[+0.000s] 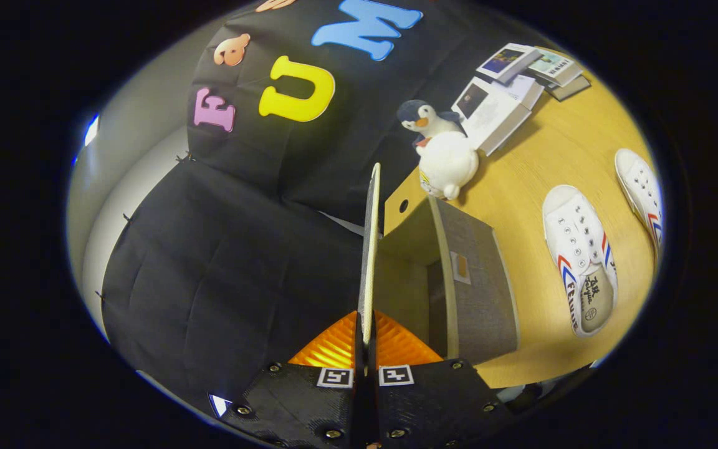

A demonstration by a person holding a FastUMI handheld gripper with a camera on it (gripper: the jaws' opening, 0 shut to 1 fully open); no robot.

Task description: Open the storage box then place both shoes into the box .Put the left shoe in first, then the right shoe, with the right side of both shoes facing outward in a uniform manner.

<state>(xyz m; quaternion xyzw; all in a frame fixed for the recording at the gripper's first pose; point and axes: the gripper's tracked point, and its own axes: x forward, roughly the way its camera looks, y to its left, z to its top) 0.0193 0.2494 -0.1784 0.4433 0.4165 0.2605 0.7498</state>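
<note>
In the gripper view, I am holding the gripper [366,340] with its jaws pinched narrow on the thin edge of the storage box lid [369,249], which is standing up on edge between the fingers and running straight ahead of them. The storage box [477,293] itself is sitting just beside the lid on the wooden bench [540,168], its grey fabric wall showing and its pale interior opening up (so I judge the opening step is under way, with the lid swung up but not yet let go). Beyond the box, two white shoes are lying soles down and well apart from it: the nearer shoe [580,259] and the farther shoe [641,190]. A plush penguin [443,153] is resting near the box's far corner, with booklets [508,87] behind it. Next I will likely be needing to release the lid where it stays open, then reach for the left shoe.
</note>
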